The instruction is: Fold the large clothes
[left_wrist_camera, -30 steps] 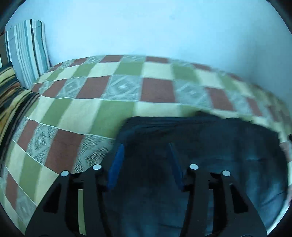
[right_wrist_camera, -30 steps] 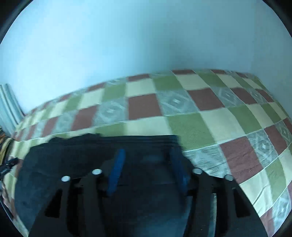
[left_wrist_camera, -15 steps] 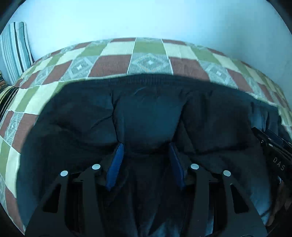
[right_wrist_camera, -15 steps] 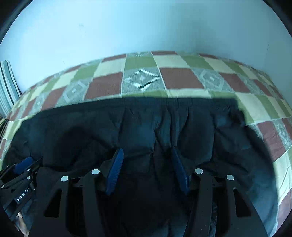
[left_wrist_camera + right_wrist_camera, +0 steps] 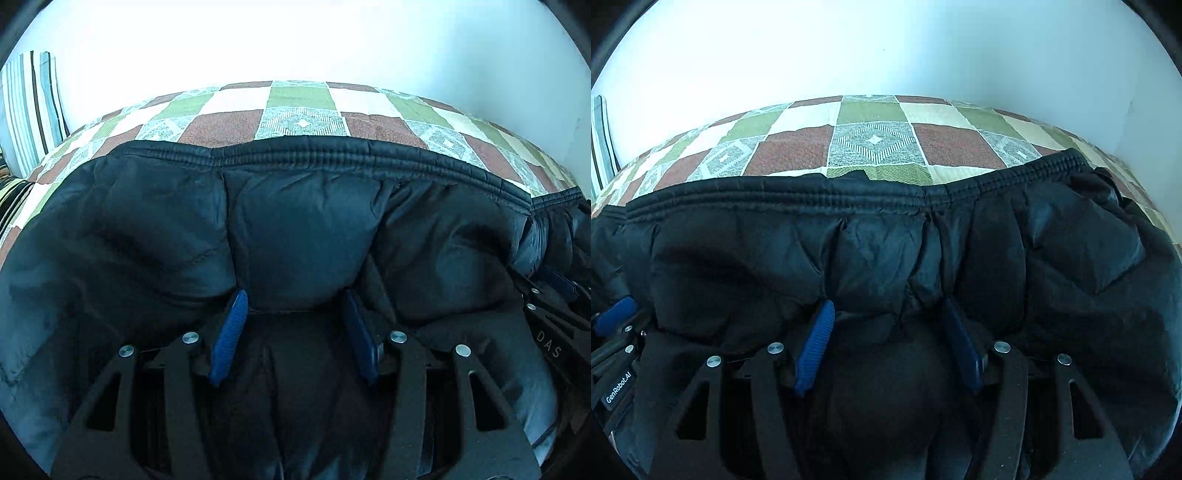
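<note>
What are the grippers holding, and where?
Left gripper and right gripper pinch the puffer jacket below its ribbed hem; the right's jaws, fabric between them, have just been opening.

I see the jacket (image 5: 295,229) lying across the bed (image 5: 299,99), its hem toward the far edge by the wall (image 5: 295,37); a pillow (image 5: 29,107) stands at the bed's left end.

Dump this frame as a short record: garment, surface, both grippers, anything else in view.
garment: black puffer jacket, spread on the bed, ribbed hem along its far edge
surface: checkered bedspread
left gripper: jaws closed on a puff of the jacket
right gripper: jaws have just been opening, jacket padding between them
background: striped pillow far left, pale wall behind
</note>
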A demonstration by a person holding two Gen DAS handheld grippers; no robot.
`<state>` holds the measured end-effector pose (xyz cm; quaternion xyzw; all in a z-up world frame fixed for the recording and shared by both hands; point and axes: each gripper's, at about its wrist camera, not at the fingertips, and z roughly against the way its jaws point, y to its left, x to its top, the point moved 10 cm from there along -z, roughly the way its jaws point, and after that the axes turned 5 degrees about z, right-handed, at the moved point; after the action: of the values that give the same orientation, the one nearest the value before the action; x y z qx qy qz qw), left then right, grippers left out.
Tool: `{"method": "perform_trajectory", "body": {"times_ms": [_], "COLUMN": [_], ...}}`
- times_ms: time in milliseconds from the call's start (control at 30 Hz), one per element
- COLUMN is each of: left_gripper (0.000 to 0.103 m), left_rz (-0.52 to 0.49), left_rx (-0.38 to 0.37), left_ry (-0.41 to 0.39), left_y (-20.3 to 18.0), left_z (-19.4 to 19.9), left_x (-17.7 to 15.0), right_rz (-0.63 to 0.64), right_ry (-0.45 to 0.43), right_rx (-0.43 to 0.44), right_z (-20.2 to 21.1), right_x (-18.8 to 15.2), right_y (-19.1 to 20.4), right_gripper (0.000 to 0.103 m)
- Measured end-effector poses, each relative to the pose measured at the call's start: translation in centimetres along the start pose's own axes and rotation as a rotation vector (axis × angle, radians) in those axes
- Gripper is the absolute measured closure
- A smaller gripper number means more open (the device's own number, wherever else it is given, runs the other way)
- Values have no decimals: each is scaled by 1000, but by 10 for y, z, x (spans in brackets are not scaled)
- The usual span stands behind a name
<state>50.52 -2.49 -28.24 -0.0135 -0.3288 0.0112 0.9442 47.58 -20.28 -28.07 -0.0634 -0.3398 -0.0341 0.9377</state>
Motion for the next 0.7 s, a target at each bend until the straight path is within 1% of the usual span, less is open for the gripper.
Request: {"method": "perform_trajectory", "body": {"times_ms": [467, 600, 667, 700], "left_gripper": [49, 49, 47, 46], "left_rz": [5, 4, 11, 17], "left_rx": [-7, -5, -18, -38], "left_ry": [-22, -22, -23, -16], "left_y": [-1, -1, -1, -1], "left_z": [-6, -2, 0, 3], "left_x": [-1, 1, 3, 4], "right_rz": [2, -2, -7, -8], "right_ry": [-13, -14, -16, -19], "right_rx": [-20, -14, -7, -2], "right_z": [-3, 0, 3, 6], "right_x": [-1, 2, 3, 4], "right_y": [0, -1, -2, -3], "right_gripper": [41, 41, 40, 40]}}
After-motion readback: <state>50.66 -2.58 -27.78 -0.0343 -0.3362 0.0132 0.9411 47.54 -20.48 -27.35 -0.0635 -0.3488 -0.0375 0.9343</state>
